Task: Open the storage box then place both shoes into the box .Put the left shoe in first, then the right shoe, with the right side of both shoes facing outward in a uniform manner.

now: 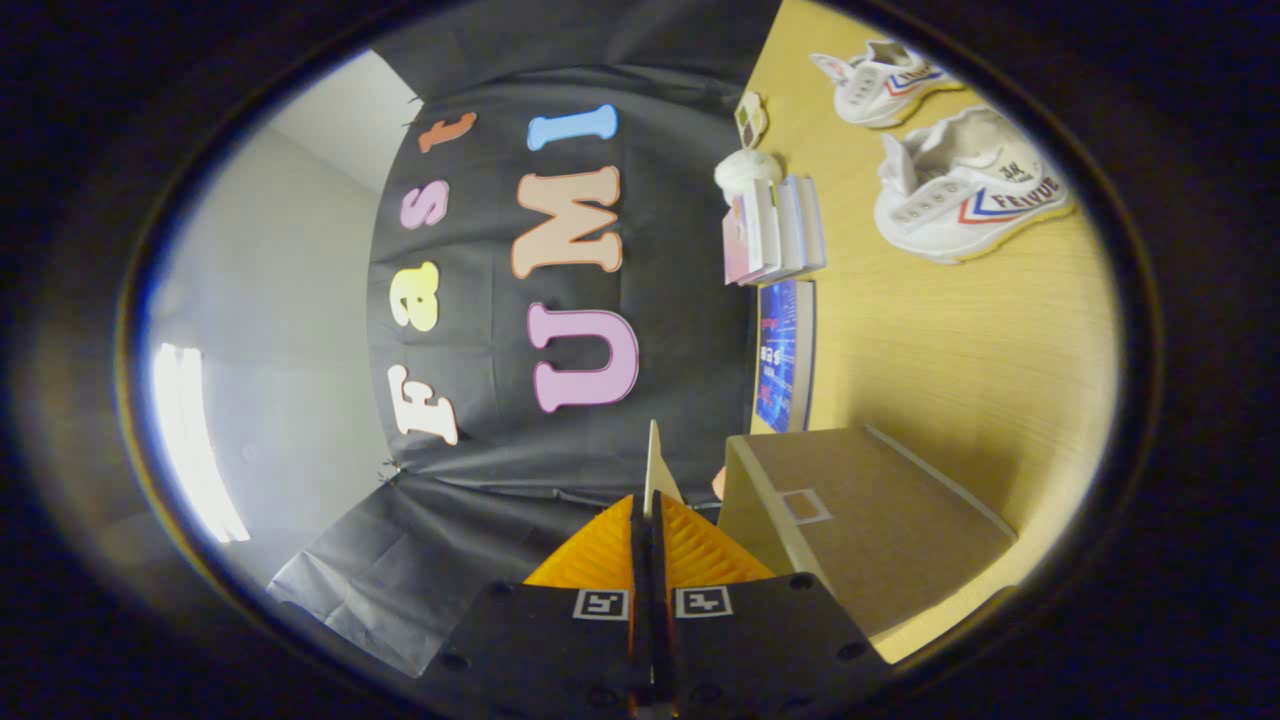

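Observation:
The view is rolled, so the wooden table [950,360] stands to the right of my fingers. My gripper [650,512] is shut on a thin pale flap [653,462] that I see edge-on; it seems to be the lid of the brown cardboard storage box [870,530], which sits just right of the fingers. Far beyond the box lie two white shoes with red and blue stripes: the nearer shoe [965,190] and the farther shoe [882,82]. Both rest on the table, apart from the box. The inside of the box is hidden.
Between the box and the shoes, against the black cloth wall, stand a blue book [785,355] and a row of upright books [775,232]. A white round object [746,168] and a small tag [750,118] lie beyond them. A pale wall is at left.

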Motion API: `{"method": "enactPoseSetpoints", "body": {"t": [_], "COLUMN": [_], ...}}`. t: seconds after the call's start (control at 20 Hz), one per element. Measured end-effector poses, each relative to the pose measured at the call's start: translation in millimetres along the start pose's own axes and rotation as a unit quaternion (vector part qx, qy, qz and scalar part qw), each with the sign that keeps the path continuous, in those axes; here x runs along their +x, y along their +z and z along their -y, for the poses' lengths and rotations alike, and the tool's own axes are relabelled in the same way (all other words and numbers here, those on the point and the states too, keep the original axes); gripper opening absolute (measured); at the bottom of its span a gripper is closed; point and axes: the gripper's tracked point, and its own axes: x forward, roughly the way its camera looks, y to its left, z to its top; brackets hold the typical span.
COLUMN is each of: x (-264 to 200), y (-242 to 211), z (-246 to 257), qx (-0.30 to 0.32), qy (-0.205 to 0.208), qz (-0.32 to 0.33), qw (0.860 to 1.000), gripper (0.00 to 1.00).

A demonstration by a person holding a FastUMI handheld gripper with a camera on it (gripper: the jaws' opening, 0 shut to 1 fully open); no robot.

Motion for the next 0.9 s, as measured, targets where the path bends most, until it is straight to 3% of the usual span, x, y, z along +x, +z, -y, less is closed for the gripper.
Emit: {"method": "enactPoseSetpoints", "body": {"t": [0.45, 0.9], "x": [21.0, 36.9], "y": [-73.8, -192.6], "z": [-88.5, -115.4], "qx": [-0.092, -0.212], "qy": [0.014, 0.006], "qz": [-0.019, -0.033], "qw": [0.995, 0.977], "gripper": [0.04, 0.04]}}
